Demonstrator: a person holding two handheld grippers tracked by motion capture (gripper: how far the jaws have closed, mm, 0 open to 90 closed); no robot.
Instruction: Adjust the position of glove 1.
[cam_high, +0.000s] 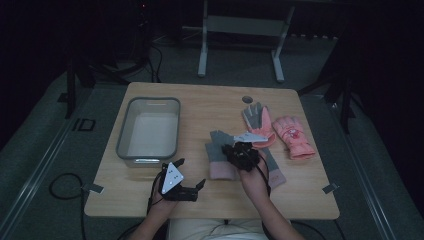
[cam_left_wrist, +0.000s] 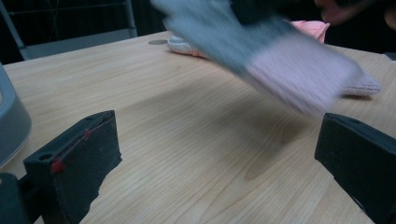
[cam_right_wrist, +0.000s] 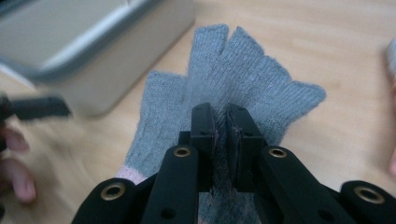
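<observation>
1. Nearest to us in the right gripper view, the right gripper (cam_right_wrist: 219, 140) had its jaws pinched almost together on a fold of the grey glove (cam_right_wrist: 243, 70), gripping it about mid-palm.
2. We judged the glove partly lifted: in the left gripper view it hung blurred above the table (cam_left_wrist: 154, 116), pink cuff lowest.
3. Its long axis ran from the cuff, toward our side of the gripper, to the fingers, which pointed away and toward the tub (cam_high: 148, 129).
4. From the tub, the glove (cam_high: 218, 145) lay to the right, with bare wood between them.
5. Our left gripper (cam_high: 187, 175) sat just in front of the tub's near edge, jaws wide apart and empty, so it was nearer the tub but held nothing.
6. We reckoned the coming move was a carry leftward over the tub's near right rim; that path looked open.
7. Right of the tub and beyond the grey glove lay two pink gloves (cam_high: 294, 136), well clear of the route.
</observation>
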